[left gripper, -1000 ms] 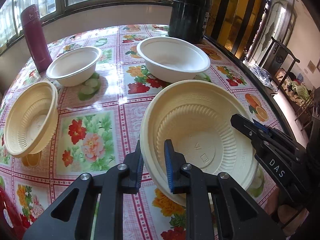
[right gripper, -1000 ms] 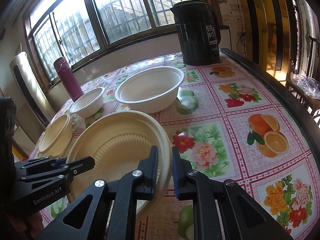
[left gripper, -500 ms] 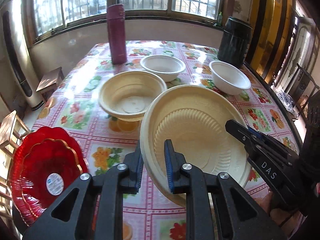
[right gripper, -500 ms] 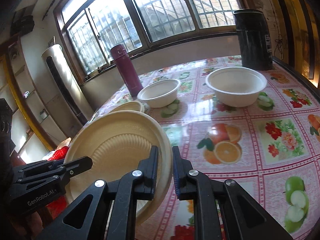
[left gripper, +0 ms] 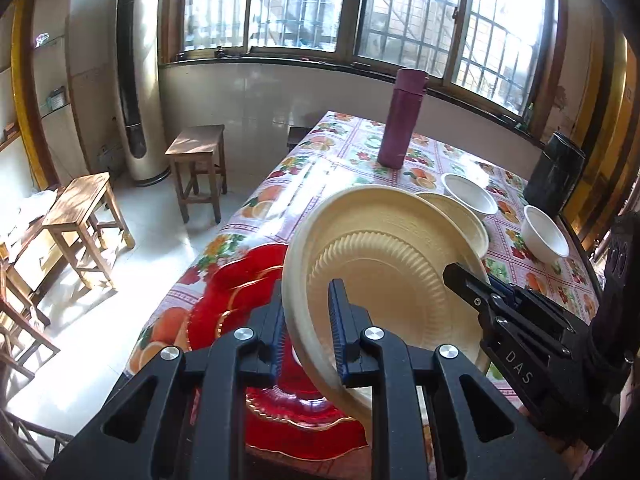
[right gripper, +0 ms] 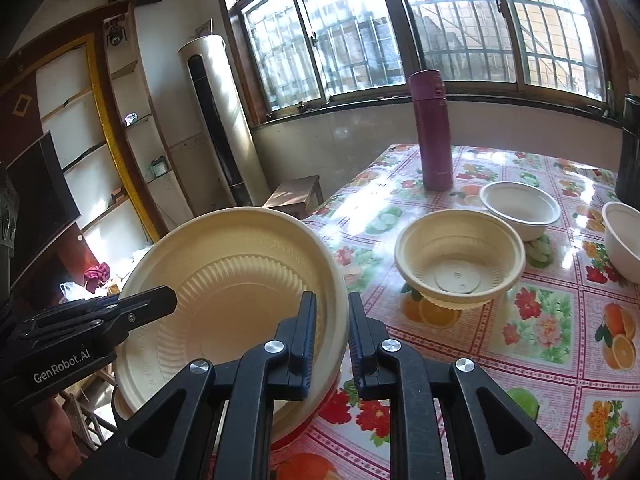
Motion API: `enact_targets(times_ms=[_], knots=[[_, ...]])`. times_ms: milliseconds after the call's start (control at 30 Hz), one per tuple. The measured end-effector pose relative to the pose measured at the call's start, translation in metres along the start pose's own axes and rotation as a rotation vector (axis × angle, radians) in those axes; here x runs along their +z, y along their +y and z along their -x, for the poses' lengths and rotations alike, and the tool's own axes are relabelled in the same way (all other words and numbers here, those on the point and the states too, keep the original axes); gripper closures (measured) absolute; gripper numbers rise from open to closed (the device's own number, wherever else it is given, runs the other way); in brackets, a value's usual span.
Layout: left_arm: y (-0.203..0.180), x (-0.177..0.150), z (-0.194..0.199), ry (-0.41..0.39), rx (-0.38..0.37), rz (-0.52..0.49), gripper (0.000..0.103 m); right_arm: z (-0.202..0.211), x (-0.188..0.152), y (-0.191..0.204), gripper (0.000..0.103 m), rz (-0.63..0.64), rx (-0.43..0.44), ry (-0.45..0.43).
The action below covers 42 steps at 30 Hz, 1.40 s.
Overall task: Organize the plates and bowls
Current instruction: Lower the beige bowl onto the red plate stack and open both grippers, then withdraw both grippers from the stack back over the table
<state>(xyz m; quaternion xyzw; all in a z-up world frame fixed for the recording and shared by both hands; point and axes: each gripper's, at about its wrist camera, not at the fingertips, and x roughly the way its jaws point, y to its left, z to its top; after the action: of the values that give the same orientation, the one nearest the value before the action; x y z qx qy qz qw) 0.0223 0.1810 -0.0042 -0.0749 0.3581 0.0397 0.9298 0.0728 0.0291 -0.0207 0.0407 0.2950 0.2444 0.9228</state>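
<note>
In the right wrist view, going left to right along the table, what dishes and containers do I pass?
Big cream plate held in the tongs → cream bowl → white bowl → second white bowl at the right edge. The purple flask stands further back, above the cream bowl.

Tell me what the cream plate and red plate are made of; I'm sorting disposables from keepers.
Cream plate: likely thin moulded plastic or pulp, matte, with pressed ribs; probably disposable. Red plate: apparently glass or hard plastic, glossy and translucent with a gold rim; likely a keeper.

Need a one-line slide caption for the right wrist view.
Both tools grip opposite rims of a cream plate at the table's edge; cream bowl and white bowls beyond.
</note>
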Motion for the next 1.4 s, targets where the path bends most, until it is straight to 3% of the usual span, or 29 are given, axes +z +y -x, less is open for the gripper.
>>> enact_targets(times_ms=[167,333,533,700,733,767,867,933,1033,1100,1267,1400], knots=[[0.025,-0.014,-0.028,0.086,0.034,0.031,0.086,-0.029,-0.011,0.025,0.086,0.053,-0.005,0.049],[0.035,-0.029,-0.046,0.147,0.035,0.037,0.086,-0.046,-0.025,0.025,0.086,0.056,-0.022,0.094],[0.040,-0.036,-0.053,0.178,0.067,0.035,0.086,-0.053,-0.036,0.029,0.086,0.103,-0.036,0.109],[0.040,-0.038,-0.049,0.157,0.133,0.021,0.082,-0.053,-0.041,0.043,0.085,0.179,-0.047,0.101],[0.040,-0.037,-0.048,0.154,0.141,0.021,0.071,-0.054,-0.041,0.045,0.082,0.185,-0.044,0.107],[0.040,-0.037,-0.047,0.147,0.148,0.023,0.065,-0.053,-0.041,0.045,0.072,0.189,-0.043,0.107],[0.038,-0.035,-0.037,0.104,0.143,0.026,0.047,-0.048,-0.039,0.043,0.035,0.188,-0.057,0.097],[0.032,-0.033,-0.028,0.054,0.221,-0.003,0.021,-0.038,-0.036,0.038,0.027,0.181,-0.060,0.053],[0.022,-0.026,-0.012,-0.055,0.331,-0.064,0.020,-0.022,-0.029,0.029,0.017,0.180,-0.058,-0.007],[0.013,-0.021,-0.002,-0.112,0.356,-0.087,0.019,-0.010,-0.025,0.016,0.012,0.169,-0.067,-0.051],[-0.023,-0.007,0.014,-0.199,0.310,-0.128,0.014,0.016,-0.012,-0.038,0.001,0.018,-0.036,-0.118],[-0.061,0.000,0.015,-0.216,0.240,-0.166,0.007,0.036,-0.006,-0.095,0.001,-0.106,-0.048,-0.149]])
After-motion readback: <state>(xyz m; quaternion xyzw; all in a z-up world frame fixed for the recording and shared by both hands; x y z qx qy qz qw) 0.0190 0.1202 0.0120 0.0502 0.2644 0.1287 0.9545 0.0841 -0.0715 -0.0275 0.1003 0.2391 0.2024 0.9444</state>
